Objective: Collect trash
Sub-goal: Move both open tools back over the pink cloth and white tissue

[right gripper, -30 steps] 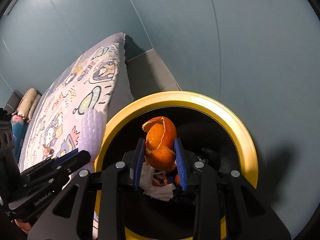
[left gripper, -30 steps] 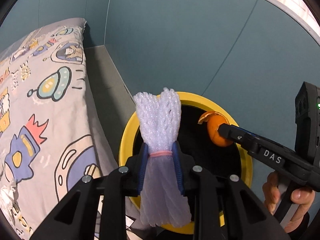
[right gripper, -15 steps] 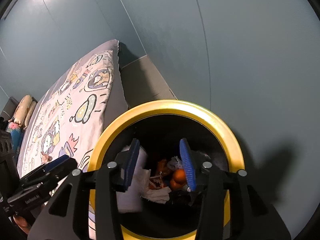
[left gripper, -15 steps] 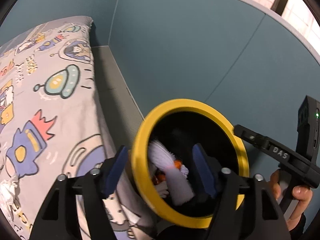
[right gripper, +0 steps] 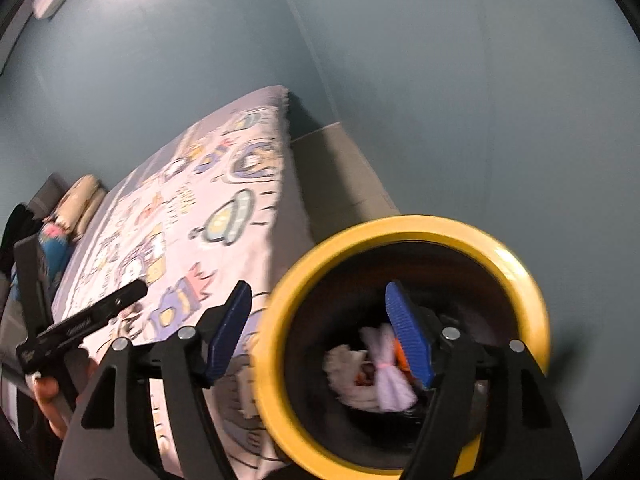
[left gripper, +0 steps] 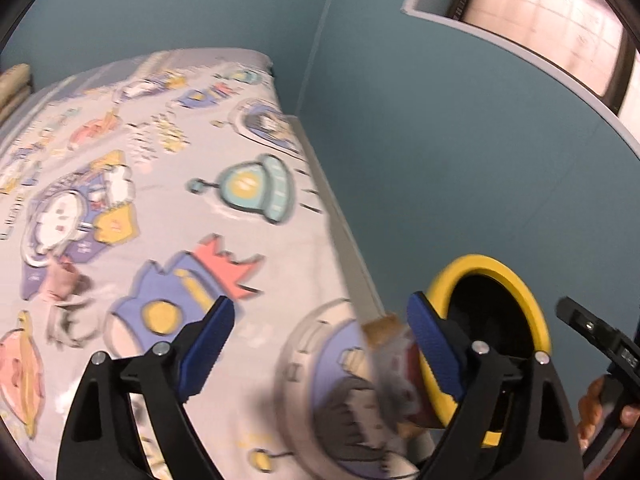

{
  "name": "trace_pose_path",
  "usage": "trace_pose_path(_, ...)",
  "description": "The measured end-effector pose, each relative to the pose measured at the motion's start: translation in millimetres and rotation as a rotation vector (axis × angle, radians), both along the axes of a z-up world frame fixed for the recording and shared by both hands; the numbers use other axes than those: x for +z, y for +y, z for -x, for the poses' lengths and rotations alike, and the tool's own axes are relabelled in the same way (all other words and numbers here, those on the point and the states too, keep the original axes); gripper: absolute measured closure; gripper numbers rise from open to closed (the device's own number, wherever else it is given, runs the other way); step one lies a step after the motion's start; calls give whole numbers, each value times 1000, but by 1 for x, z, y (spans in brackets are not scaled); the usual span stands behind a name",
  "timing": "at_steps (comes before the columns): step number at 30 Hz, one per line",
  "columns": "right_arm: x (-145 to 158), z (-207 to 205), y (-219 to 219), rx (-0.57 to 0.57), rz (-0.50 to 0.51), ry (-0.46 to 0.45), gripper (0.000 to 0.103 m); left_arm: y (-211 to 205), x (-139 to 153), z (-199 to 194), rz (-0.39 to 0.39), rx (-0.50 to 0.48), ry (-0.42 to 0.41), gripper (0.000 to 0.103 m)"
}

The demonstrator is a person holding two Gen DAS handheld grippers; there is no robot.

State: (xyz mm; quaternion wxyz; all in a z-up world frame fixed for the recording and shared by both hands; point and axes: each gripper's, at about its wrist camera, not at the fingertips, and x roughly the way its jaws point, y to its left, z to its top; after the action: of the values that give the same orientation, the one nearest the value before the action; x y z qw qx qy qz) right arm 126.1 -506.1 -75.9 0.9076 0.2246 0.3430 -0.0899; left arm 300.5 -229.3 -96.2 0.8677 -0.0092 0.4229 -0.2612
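1. down on the floor, between the bed (right gripper: 256,184) and the teal wall (right gripper: 440,100), stands the yellow-rimmed bin (right gripper: 400,227), its inside black.
2. in the bin lies the collected trash: a white foam net sleeve (right gripper: 390,376) cinched by a pink band, a bit of orange peel (right gripper: 397,351) just beside it, and pale crumpled paper (right gripper: 346,362) to its left; all of it is blurred.
3. the right gripper (right gripper: 320,332) hangs over the bin's near-left rim, its jaws well apart and just now opening, with nothing between the blue pads; one pad is outside the rim and one over the opening.
4. the left gripper (left gripper: 320,348) is off to the side over the bed's cartoon space sheet (left gripper: 168,208), jaws spread wide and likewise just opening, gripping nothing.
5. in the left view the bin (left gripper: 486,266) sits at the right, behind the right-hand finger.
6. small white lettering runs along the left gripper's body in the right view, too blurred to read.
7. both tools angle downward; a person's hand (right gripper: 48,396) shows at the left handle, and fingers (left gripper: 592,404) at the right one.
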Motion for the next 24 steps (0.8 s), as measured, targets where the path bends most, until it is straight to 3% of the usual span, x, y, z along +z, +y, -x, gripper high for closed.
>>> trace_pose_path(13, 5, -57, 105, 237, -8, -7, 34, 134, -10, -52, -87, 260, -21, 16)
trace_pose_path(18, -6, -78, 146, 315, -22, 14, 29, 177, -28, -69, -99, 336, 16, 16)
trace_pose_path(24, -29, -98, 202, 429, 35, 60, 29, 212, -49, -85, -139, 392, 35, 16)
